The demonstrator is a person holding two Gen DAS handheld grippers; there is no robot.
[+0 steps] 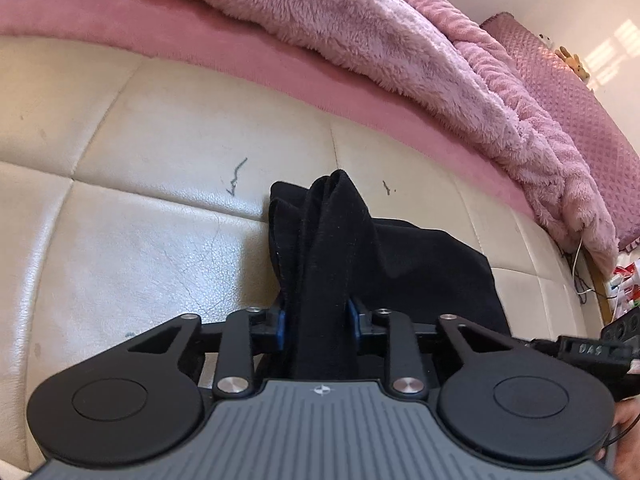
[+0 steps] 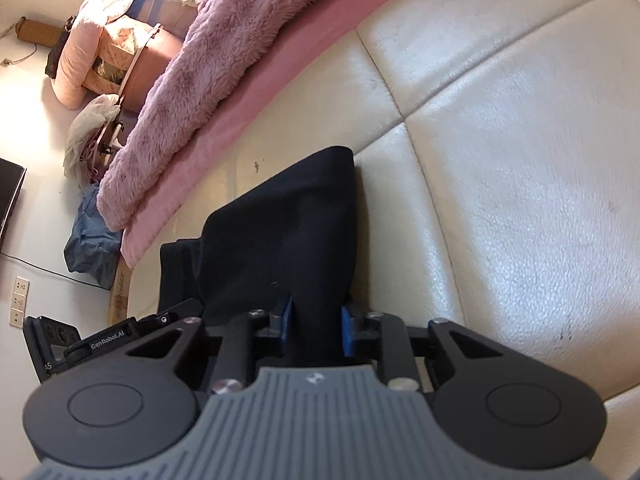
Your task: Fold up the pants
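One pair of black pants [image 1: 320, 248] runs straight ahead from both tongs, its long axis along their fingers, bunched between the blue pads of the left gripper [image 1: 316, 320] and the right gripper [image 2: 316, 330], each pinching cloth, equally near, over the cream cushion [image 1: 140, 208].

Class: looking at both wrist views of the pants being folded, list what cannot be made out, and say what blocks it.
- Left wrist view: the black pants run under the left gripper; their lower part is hidden by its body.
- Right wrist view: the pants' near end is hidden behind the right gripper.
- Both views: waistband and leg ends cannot be told apart; the dark fabric shows no detail.
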